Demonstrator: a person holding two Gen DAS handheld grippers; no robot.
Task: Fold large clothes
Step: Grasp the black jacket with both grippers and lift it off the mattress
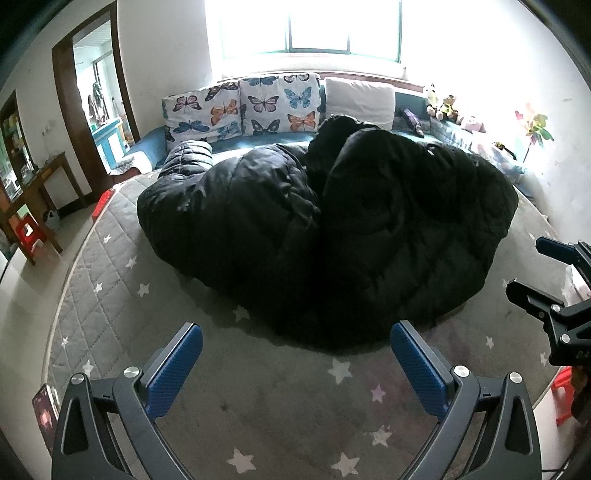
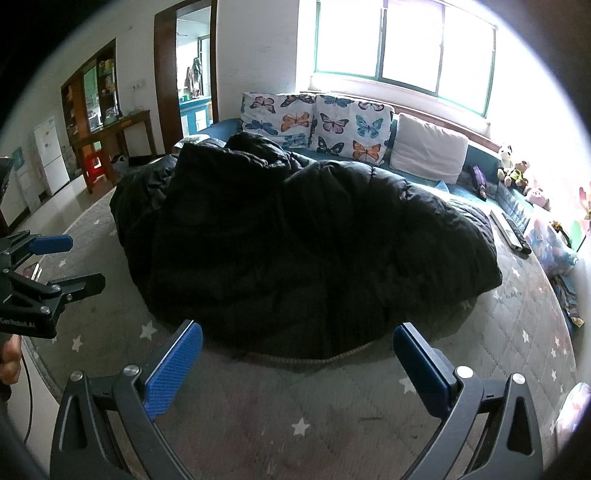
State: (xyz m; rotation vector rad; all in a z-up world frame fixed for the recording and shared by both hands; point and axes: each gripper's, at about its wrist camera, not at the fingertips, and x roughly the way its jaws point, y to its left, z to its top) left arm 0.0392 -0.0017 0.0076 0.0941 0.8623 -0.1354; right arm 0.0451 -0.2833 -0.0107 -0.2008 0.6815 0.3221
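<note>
Left wrist view, left gripper (image 1: 295,363) hovering with fingers spread wide, gripping nothing, black puffer coat (image 1: 325,229) lying bunched on the star-print mattress (image 1: 258,402), right wrist view, right gripper (image 2: 297,363) likewise gaping, empty, coat just ahead.

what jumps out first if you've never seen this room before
A big black puffer coat lies heaped in the middle of a grey star-print mattress, filling both views. Behind it, butterfly-print cushions lean below a glaring window. Near the camera, the left gripper and right gripper hover with jaws wide, holding nothing.
</note>
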